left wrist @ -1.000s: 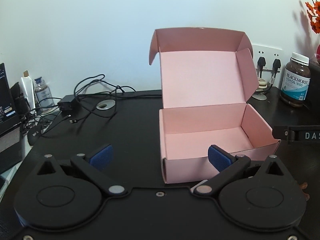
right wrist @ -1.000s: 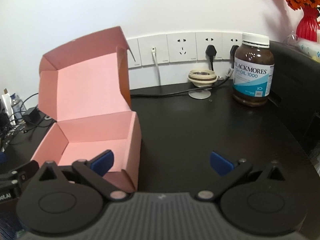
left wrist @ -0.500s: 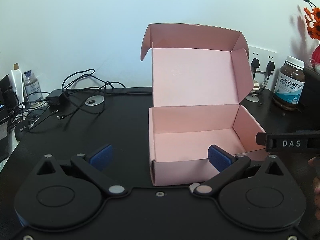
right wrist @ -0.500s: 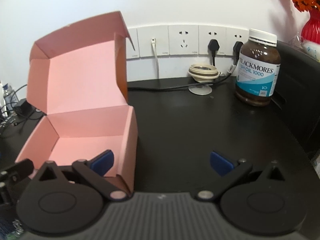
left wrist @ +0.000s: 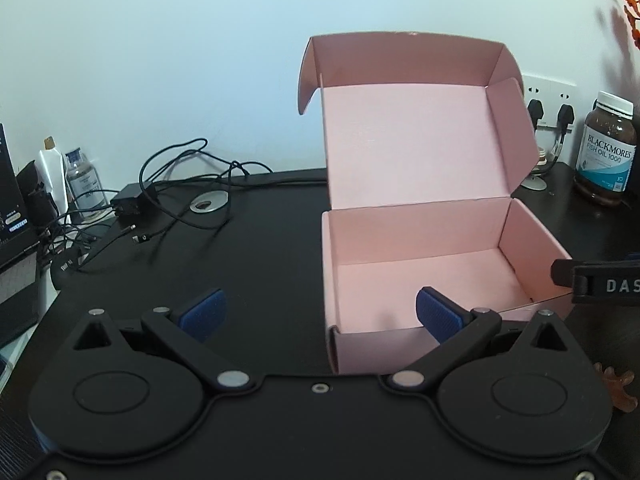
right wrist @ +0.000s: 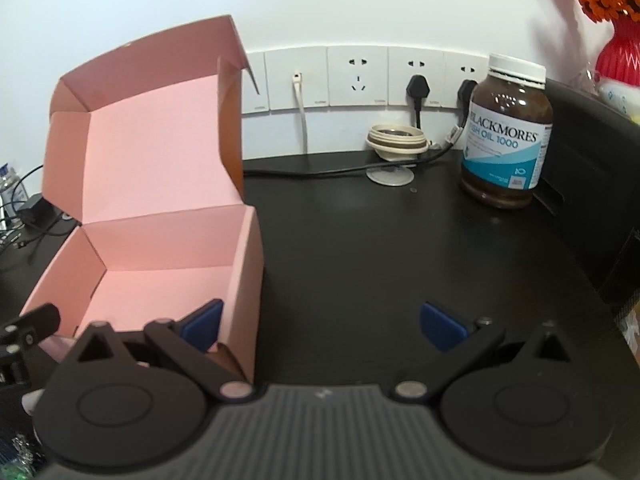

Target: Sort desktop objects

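Both the left tongs (left wrist: 318,312) and the right tongs (right wrist: 322,322) are held apart, empty. The open pink box (left wrist: 420,216) is seen right of centre on the black worktop (left wrist: 260,248).

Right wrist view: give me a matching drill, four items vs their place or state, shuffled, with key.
Items:
1. pink cardboard box
2. fish oil bottle
3. red vase
4. right gripper

States:
A. white cap on, upright on the desk
B. open, nothing between its fingers
C. top right, holding orange flowers
D. lid up, nothing visible inside

Pairs: 1-D, 2-A, 3-C, 4-B
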The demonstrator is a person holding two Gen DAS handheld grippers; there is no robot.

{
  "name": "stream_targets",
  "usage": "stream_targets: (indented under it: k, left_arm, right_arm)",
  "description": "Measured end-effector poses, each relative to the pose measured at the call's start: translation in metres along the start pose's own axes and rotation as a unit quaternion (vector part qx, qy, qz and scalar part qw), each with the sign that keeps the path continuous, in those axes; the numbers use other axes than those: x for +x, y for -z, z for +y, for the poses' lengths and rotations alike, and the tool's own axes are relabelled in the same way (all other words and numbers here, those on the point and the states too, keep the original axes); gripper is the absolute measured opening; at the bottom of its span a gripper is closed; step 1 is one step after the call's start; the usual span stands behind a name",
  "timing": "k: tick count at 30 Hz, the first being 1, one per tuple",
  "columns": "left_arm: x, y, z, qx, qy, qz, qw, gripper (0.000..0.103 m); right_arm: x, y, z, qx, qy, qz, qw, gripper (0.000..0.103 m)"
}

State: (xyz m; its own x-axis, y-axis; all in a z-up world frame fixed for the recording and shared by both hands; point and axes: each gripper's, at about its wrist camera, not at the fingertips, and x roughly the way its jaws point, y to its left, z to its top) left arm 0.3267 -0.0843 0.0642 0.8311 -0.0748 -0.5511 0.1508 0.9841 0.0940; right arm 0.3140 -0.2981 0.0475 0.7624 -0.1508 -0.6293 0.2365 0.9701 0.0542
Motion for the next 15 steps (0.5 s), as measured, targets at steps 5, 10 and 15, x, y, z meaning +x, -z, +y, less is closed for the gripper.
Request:
stream_targets:
  k: [5,10,15]
  left_arm:
    - [0.006,-0.003,-0.004,0.003,-0.002,0.01,0.9999,0.103]
    - [0.012,-0.004,-0.014,0.012,0.004,0.012,0.9999,0.103]
    - [0.015,-0.004,-0.026,0.025,0.003,0.012,0.9996,0.103]
  right_arm:
    - [-0.005,0.003,-0.004,-0.004,0.016,-0.01,1.0,0.102]
    - [-0.007,0.004,-0.016,0.007,0.042,-0.017,0.999,0.102]
    - [-0.009,0.007,-0.033,0.029,0.054,-0.022,0.998,0.102]
